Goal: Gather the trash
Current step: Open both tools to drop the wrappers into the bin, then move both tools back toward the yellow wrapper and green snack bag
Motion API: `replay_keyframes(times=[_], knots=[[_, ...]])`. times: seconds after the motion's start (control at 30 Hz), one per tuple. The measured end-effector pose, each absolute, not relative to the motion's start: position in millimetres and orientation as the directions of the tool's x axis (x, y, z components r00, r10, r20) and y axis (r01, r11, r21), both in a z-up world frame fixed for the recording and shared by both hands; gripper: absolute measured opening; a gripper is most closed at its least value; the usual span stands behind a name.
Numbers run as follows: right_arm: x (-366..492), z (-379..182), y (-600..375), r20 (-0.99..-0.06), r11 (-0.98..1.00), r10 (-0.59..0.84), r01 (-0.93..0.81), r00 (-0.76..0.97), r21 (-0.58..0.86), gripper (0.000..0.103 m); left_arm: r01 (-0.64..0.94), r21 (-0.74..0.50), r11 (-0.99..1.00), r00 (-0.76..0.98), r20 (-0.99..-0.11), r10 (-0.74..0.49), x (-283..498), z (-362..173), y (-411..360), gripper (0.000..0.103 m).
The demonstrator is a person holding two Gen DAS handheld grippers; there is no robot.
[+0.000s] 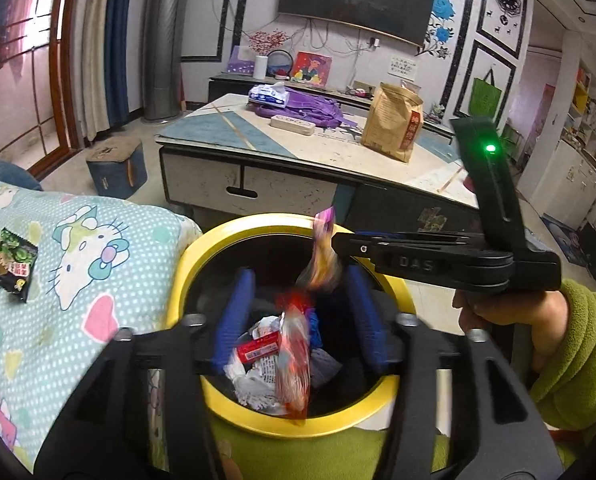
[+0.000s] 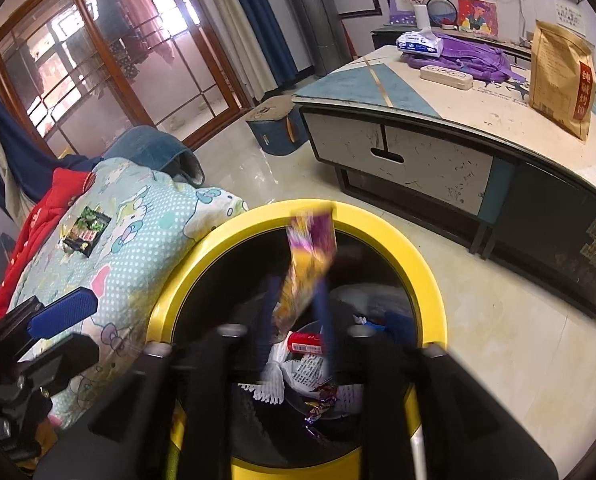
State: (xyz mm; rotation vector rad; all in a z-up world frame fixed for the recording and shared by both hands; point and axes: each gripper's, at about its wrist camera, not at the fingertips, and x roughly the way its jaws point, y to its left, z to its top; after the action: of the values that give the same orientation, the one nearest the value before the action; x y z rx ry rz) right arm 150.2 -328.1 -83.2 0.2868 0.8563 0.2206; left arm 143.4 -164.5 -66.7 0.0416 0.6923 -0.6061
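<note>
- Two grippers work over one yellow-rimmed bin [image 1: 234, 400], which stands on the floor between a quilt [image 1: 98, 264] and a low table [image 1: 258, 184].
- Quilt: touches the bin rim on the left. A dark green wrapper [image 1: 12, 264] lies on it, well apart from the bin and not yet collected.
- Bin: already holds crumpled white paper, a small red box [image 1: 258, 350] and other scraps. Its mouth is wide, but both tools crowd it.
- Left gripper [image 1: 298, 320]: blue fingers [image 1: 236, 312] stand apart above the bin mouth. A red wrapper [image 1: 294, 360] hangs blurred between them; contact with either pad cannot be confirmed, so it reads as released and falling.
- Right gripper [image 2: 298, 312]: fingers stand close together over the bin on an orange-purple wrapper [image 2: 309, 264]. Motion blur prevents confirming whether the clamp holds or has just let go.
- Risk, drift: both wrappers are light and flat. A release near the rim could let one flutter out onto the floor or quilt.
- Risk, cling: crinkled film may stick to a textured pad and ride back out when the tool lifts.
- Risk, collision: the two tools sit near each other over the opening. A hasty withdrawal could knock them together or tip the bin.
- Risk, omission: the wrapper on the quilt lies at the frame edge and could be overlooked.
</note>
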Motion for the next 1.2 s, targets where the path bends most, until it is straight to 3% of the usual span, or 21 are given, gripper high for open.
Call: replay_keyframes(times=[0.17,0.27,0.5,0.83,1.2], knots=[[149,-79,-332,-0.693,0.938,0.296,-0.061,0.657,0.342,0.048,0.495,-0.177,0.851,0.630,-0.601,-0.492,144,-67,-154,0.082],[148,-76,-330,-0.687,0.939,0.293,-0.067,0.665,0.336,0.049,0.464,-0.191,0.865,0.645,-0.596,-0.478,145,-64,-145,0.091],[144,-67,-317,-0.662,0.942,0.301,-0.105,0.687,0.319,0.057,0.401,-0.193,0.896,0.689,-0.581,-0.433,146,-56,-126,0.092],[139,-56,-289,-0.628,0.936,0.337,-0.180,0.701,0.301,0.060,0.274,-0.199,0.941,0.745,-0.575,-0.339,152,-51,-84,0.092],[134,-48,-242,-0.610,0.926,0.376,-0.266,0.698,0.266,0.073,0.116,-0.235,0.965,0.787,-0.571,-0.234,158,-47,-33,0.092]])
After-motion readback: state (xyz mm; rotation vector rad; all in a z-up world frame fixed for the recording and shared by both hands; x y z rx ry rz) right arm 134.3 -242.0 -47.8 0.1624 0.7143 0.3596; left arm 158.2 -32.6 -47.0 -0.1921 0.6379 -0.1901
